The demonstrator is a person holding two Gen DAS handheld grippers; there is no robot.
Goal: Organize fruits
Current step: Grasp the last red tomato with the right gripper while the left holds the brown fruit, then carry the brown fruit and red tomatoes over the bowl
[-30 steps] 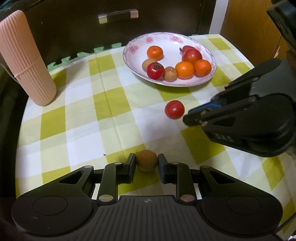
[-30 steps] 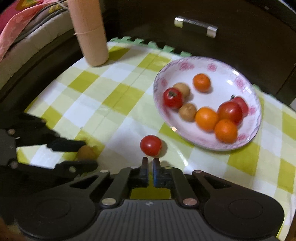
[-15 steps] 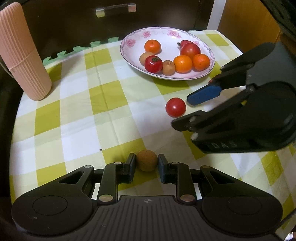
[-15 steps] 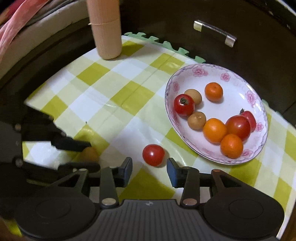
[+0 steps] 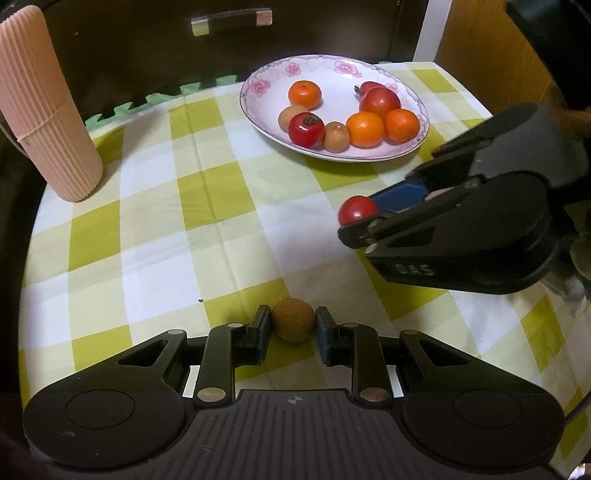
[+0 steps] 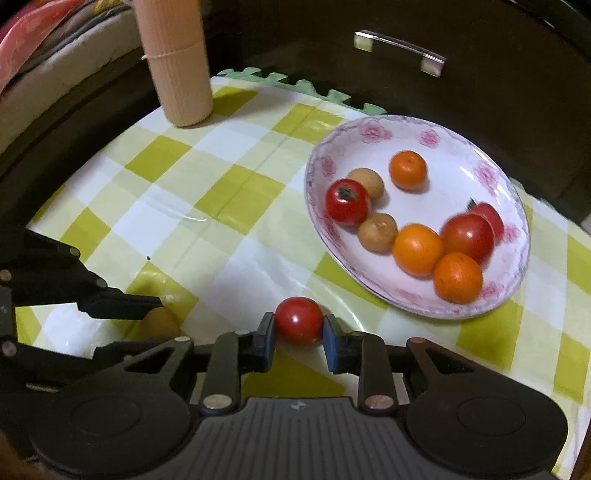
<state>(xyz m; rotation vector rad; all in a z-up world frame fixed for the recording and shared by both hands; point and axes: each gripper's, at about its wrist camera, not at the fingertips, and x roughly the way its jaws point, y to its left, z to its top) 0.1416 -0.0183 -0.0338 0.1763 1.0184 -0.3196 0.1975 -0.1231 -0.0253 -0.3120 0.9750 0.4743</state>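
Observation:
A small brown round fruit (image 5: 293, 325) sits on the checked tablecloth with my left gripper (image 5: 293, 326) shut on it, a pad on each side. A red tomato (image 6: 299, 320) lies on the cloth just in front of the flowered plate (image 6: 317, 162); my right gripper (image 6: 299, 326) is shut on it, both pads touching its sides. In the left wrist view the right gripper (image 5: 364, 223) comes in from the right, hiding part of that tomato (image 5: 356, 210). The plate (image 5: 266, 77) holds several oranges, tomatoes and brown fruits.
A tall ribbed pink cylinder (image 5: 48, 110) stands at the cloth's far left corner. Behind the table is a dark drawer front with a metal handle (image 5: 231, 22). A green foam mat edge (image 6: 295, 83) shows along the back. Cloth edges drop off at left.
The right gripper opened, moved forward around the red tomato and shut on it. The left gripper stayed shut on the brown fruit and barely moved.

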